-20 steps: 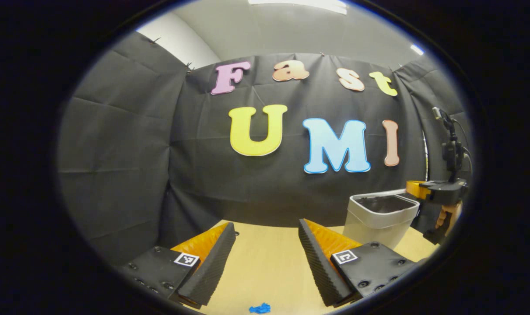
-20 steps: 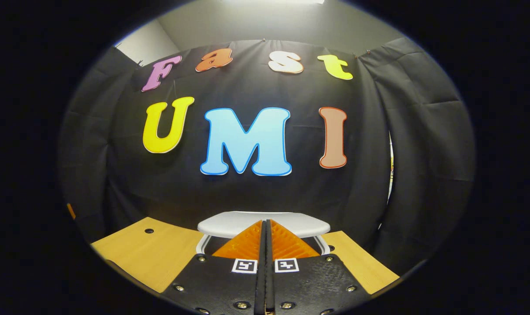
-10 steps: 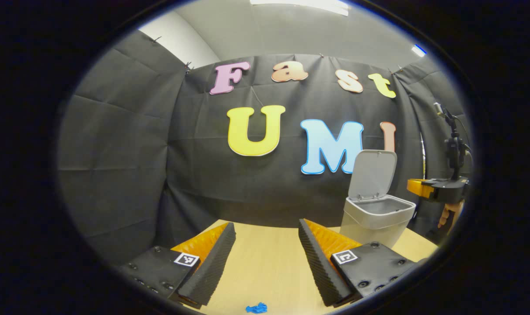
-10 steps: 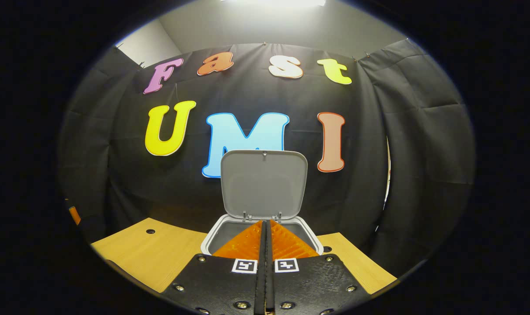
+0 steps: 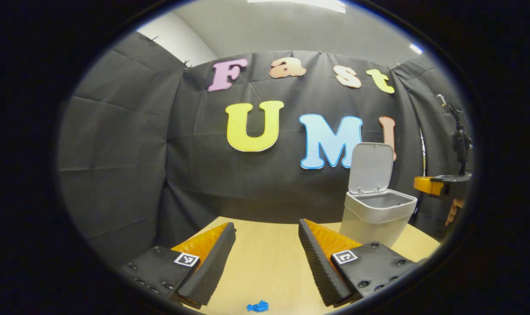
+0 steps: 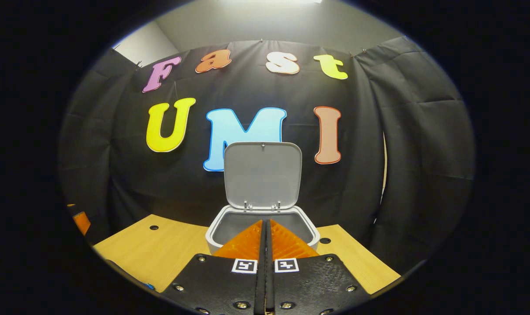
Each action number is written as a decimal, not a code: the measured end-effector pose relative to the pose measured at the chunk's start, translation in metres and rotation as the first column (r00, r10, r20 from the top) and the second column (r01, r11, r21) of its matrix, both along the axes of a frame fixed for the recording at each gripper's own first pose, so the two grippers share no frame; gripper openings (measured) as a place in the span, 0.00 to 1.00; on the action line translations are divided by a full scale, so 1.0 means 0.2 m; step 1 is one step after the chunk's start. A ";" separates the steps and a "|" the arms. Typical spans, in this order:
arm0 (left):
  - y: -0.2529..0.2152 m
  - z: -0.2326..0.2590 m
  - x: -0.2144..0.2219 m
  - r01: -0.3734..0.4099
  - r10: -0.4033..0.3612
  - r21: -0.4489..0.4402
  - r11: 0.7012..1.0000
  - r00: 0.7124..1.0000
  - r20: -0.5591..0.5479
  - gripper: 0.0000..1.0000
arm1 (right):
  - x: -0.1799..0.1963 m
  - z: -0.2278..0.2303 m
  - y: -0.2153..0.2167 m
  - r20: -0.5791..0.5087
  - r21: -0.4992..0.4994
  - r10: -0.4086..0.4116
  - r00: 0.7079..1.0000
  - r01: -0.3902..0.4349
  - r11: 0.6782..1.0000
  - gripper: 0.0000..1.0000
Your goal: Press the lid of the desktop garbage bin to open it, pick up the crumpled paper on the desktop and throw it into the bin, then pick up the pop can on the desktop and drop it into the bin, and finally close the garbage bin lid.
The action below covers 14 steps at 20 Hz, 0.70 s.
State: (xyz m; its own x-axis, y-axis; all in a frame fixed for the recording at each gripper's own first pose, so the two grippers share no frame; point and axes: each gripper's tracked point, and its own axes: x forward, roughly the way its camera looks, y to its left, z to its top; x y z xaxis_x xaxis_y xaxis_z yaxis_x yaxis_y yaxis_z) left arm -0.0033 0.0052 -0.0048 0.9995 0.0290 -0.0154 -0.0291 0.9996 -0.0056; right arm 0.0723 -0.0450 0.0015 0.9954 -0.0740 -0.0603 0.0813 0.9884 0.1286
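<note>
Garbage bin and its raised lid: smooth plastic with a matt to faintly satin finish, seen in the right gripper view. Tabletop: light wood-grain surface, smooth and low in sheen, with a small crinkled blue scrap lying on it in the left gripper view. Booth wall: matt woven cloth, creased in folds; the left gripper has ribbed, matt inner jaw faces and flat textured plates fastened with glossy metal screws.

The bin is light grey, and its lid is grey too. The worktop is light yellow wood. A small crumpled thing on it is bright blue. The wall cloth is black.
</note>
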 end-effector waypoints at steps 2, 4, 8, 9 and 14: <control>-0.01 -0.01 -0.01 0.004 -0.005 -0.011 1.000 1.000 -0.007 0.96 | -0.05 0.00 0.00 0.015 -0.012 -0.013 1.000 0.013 1.000 0.00; -0.01 -0.02 0.00 0.003 -0.003 -0.009 1.000 1.000 -0.016 0.95 | -0.09 0.01 0.01 0.036 -0.017 -0.014 0.999 0.015 1.000 0.00; 0.00 -0.02 -0.01 0.007 -0.007 0.008 1.000 1.000 -0.018 0.95 | -0.18 0.04 0.04 0.064 -0.034 -0.015 0.998 0.017 0.999 0.12; 0.00 -0.03 -0.01 0.011 -0.011 0.012 1.000 1.000 -0.022 0.96 | -0.20 0.05 0.05 0.072 -0.036 -0.012 0.997 0.015 0.999 0.12; -0.03 -0.06 -0.03 0.066 -0.065 0.015 0.998 0.997 -0.053 0.95 | -0.30 0.07 0.11 0.084 -0.052 -0.023 0.996 0.028 0.998 0.35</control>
State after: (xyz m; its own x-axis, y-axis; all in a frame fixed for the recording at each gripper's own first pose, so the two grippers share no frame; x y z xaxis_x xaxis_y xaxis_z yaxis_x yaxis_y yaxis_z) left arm -0.0086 0.0001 -0.0172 0.9971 -0.0355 -0.0676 0.0363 0.9993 0.0114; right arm 0.0130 -0.0238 0.0149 0.9946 -0.1005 0.0273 0.0980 0.9917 0.0830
